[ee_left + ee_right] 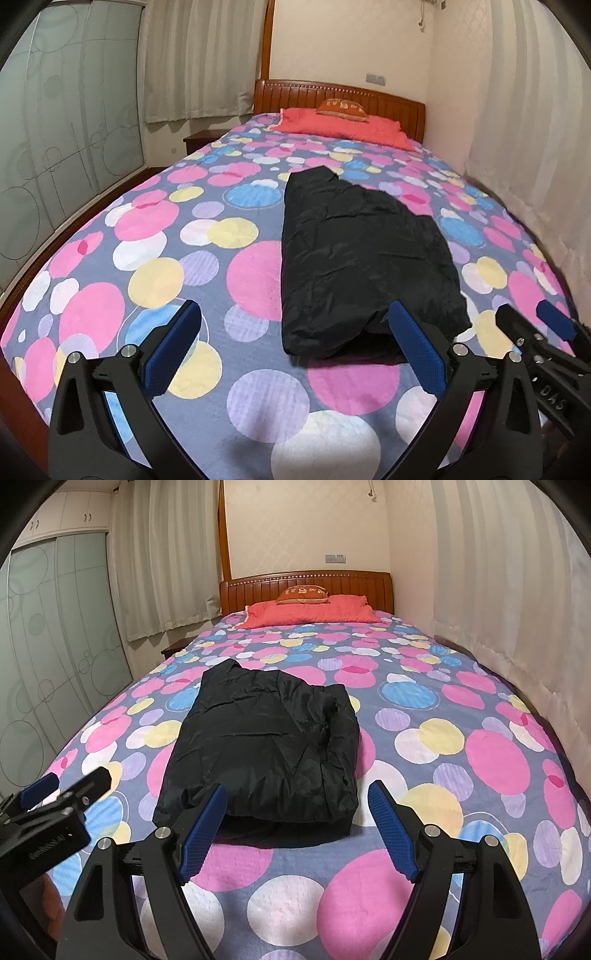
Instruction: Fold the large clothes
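Note:
A black puffy jacket (362, 258) (266, 746) lies folded into a compact bundle on the bed's circle-patterned cover (166, 258) (443, 775). My left gripper (295, 314) stands open just short of the bundle's near edge, its right finger in front of the bundle's near right corner. My right gripper (298, 788) is open too, with the bundle's near edge showing between its blue pads and nothing gripped. Each gripper appears at the edge of the other's view: the right gripper (524, 314) and the left gripper (75, 777), side by side above the foot of the bed.
A red pillow (340, 125) (310, 614) with a small orange cushion (303, 595) lies against the wooden headboard (306, 581). Curtains (498, 609) hang along the right side of the bed. Frosted sliding doors (66, 147) and a nightstand (199, 140) stand to the left.

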The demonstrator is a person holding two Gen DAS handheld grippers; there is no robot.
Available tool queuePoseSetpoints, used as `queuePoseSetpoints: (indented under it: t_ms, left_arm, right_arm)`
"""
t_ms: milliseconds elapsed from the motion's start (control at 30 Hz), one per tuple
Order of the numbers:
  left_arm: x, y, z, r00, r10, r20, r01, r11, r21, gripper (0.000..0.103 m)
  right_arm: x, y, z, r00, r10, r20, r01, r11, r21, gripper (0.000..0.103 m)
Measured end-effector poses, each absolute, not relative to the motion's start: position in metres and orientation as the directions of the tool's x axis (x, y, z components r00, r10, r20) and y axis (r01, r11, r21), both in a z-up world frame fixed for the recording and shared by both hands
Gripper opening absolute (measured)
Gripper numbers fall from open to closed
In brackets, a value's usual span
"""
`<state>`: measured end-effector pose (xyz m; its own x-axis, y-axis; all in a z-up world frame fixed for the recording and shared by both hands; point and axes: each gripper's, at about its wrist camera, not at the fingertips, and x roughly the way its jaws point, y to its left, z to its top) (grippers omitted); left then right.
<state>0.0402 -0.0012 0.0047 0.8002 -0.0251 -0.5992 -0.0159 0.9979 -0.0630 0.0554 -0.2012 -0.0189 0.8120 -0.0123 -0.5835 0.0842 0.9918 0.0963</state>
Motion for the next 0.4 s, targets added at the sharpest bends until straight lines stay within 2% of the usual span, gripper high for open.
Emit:
queuePoseSetpoints:
  t_ms: [233,400]
  left_arm:
    - [0.046,0.002,-0.001,0.813,-0.013,-0.582,-0.024,0.998,-0.056,0.101]
    - [0.067,0.012,-0.021,0.758,-0.011,-0.653,-0.034,0.998,-0.056,0.101]
  right_arm:
    - [0.06,-0.208,-0.027,0.806,-0.007,-0.592,0.087,0.99,0.107,0.078]
    - [0.067,-0.223,-0.039,0.794,-0.014,-0.607,0.107,0.987,0.118,0.078]
